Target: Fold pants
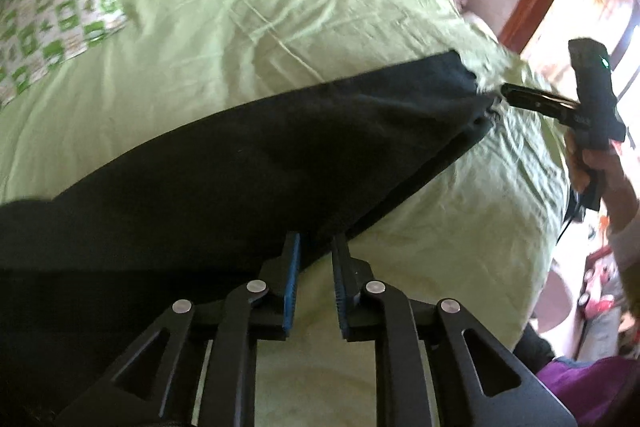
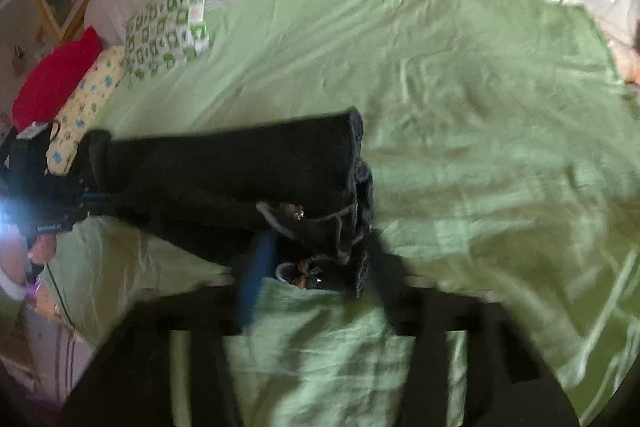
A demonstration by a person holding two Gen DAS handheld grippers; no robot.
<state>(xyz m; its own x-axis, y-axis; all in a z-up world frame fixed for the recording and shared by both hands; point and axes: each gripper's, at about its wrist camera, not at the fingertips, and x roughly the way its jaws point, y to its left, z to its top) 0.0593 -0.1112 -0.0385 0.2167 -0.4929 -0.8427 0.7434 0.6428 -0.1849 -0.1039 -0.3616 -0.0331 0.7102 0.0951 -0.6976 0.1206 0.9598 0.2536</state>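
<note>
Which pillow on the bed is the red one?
The plain red pillow at the bed's far left corner. The yellow pillow with blue prints beside it and the green-and-white checked pillow are patterned.

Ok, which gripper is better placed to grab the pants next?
Probably right: the right gripper is open around the pants waistband. The left gripper is open too, but only at their edge, mostly over sheet.

Left wrist view rides low and close over the green bedsheet [image 1: 420, 287], looking along the black pants [image 1: 240, 179] toward the right gripper [image 1: 500, 95]. Right wrist view (badly blurred) faces back; both share pants and sheet.
</note>
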